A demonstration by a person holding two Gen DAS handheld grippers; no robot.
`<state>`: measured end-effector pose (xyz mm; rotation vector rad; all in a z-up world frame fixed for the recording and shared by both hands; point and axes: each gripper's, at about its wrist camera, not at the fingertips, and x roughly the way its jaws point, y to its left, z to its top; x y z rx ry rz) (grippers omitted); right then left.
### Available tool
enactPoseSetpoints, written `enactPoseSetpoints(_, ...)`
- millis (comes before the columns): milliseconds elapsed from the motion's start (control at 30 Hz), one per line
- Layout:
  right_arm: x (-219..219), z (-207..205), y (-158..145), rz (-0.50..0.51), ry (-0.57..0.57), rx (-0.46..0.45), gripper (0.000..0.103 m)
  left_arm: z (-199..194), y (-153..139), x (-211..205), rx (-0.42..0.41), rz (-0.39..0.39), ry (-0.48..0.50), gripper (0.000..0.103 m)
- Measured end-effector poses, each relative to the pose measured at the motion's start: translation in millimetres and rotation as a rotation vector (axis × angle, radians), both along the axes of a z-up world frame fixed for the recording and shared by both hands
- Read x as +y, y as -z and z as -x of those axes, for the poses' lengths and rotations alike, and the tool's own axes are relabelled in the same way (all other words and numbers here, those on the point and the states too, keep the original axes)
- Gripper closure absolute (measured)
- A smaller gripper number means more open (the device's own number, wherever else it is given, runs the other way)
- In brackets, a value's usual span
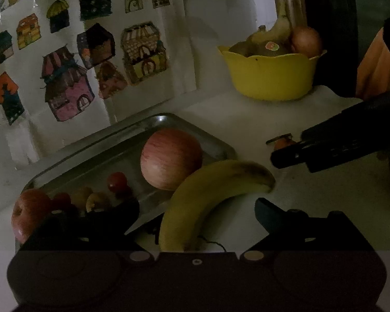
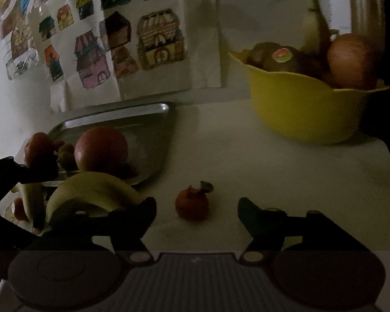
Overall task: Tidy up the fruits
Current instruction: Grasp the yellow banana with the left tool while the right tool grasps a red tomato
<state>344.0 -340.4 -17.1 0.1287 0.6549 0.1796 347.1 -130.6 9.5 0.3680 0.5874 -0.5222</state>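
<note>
Dim room. Pale matte counter; wall behind carries paper drawings of coloured houses.

Left: shallow metal tray, glossy, rounded corners. On it a round streaked apple, a second apple at the near-left rim, small grapes between.

Banana, smooth and curved, lies between the left gripper fingers, which are spread, no contact seen.

Centre: small orange fruit on the counter, between the right gripper fingers, released.

Right: yellow scalloped plastic bowl, piled with fruit.
</note>
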Motion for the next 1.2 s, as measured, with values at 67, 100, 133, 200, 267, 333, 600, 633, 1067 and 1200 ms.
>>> enactPoseSetpoints(67,3.1,-2.5,1.4,0.002,-0.006,0.009,0.04,-1.4,1.7,-2.1,0.006,-0.008,0.003,0.013)
enactPoseSetpoints(100,4.5,-3.9,1.9,0.005,-0.007,0.01,0.043,-2.3,2.5,-3.0,0.01,-0.009,0.003,0.014)
enactPoseSetpoints(133,5.3,-4.2,1.8,0.011,-0.004,0.007,0.044,-2.9,3.0,-3.4,0.014,-0.009,0.002,0.016)
enactPoseSetpoints(200,6.0,-4.4,1.5,0.007,0.002,0.006,0.05,-4.8,3.8,-4.3,0.025,-0.008,-0.006,0.021)
enactPoseSetpoints(267,4.7,-4.4,1.8,-0.003,0.006,0.006,0.056,-5.2,4.2,-4.7,0.039,-0.003,-0.014,0.027)
enactPoseSetpoints(333,3.6,-3.6,2.1,-0.007,0.007,0.005,0.063,-4.1,3.7,-4.9,0.039,-0.001,-0.02,0.032)
enactPoseSetpoints(600,-2.2,5.0,3.8,-0.044,0.012,-0.005,0.07,11.6,1.2,-3.2,0.111,0.026,-0.025,0.039)
enactPoseSetpoints(633,-3.1,6.5,3.9,-0.046,0.011,-0.006,0.07,16.2,0.5,-3.1,0.124,0.03,-0.015,0.039)
enactPoseSetpoints(1067,-10.6,32.7,4.9,-0.044,-0.006,-0.008,0.07,1.4,5.5,-21.3,0.092,0.025,-0.002,0.035)
enactPoseSetpoints(1200,-7.4,37.1,4.3,-0.047,-0.023,-0.01,0.07,-2.4,5.6,-24.8,0.117,0.062,-0.026,0.044)
